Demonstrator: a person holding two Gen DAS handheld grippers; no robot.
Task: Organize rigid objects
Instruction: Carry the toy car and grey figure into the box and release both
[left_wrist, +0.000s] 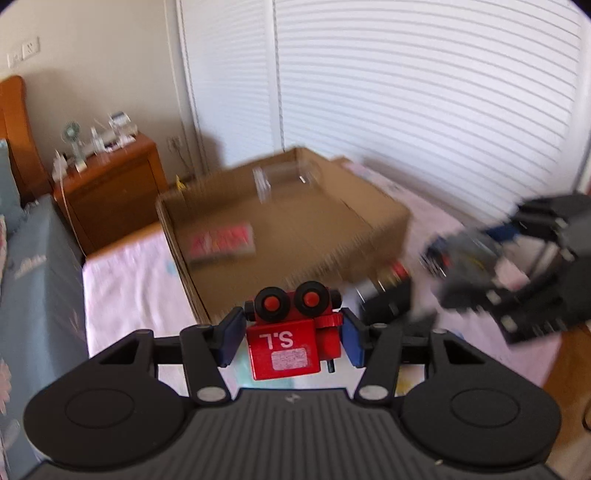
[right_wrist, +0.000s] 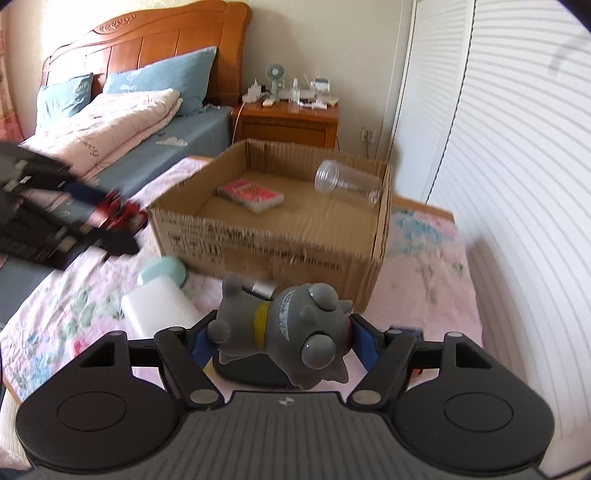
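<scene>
- Cardboard box (right_wrist: 280, 240) sits open-topped on the bed, ahead of both grippers; a red book (right_wrist: 250, 194) and a clear plastic cup (right_wrist: 347, 181) lie inside.
- Right gripper (right_wrist: 279, 341) is clamped on a grey cat figurine (right_wrist: 288, 328), short of the box's near wall.
- Left gripper (left_wrist: 290, 338) pinches a red toy robot (left_wrist: 290, 332), likewise before the box.

The left gripper (left_wrist: 290, 341) clamps a red wooden robot toy (left_wrist: 291, 330) with black round eyes between its blue pads. Beyond it, a shallow brown cardboard box (left_wrist: 325, 236) on the pink floral bed sheet (left_wrist: 129, 288) holds a blurred pink book (left_wrist: 221, 242). The right gripper (left_wrist: 461, 258) appears blurred at right.
</scene>
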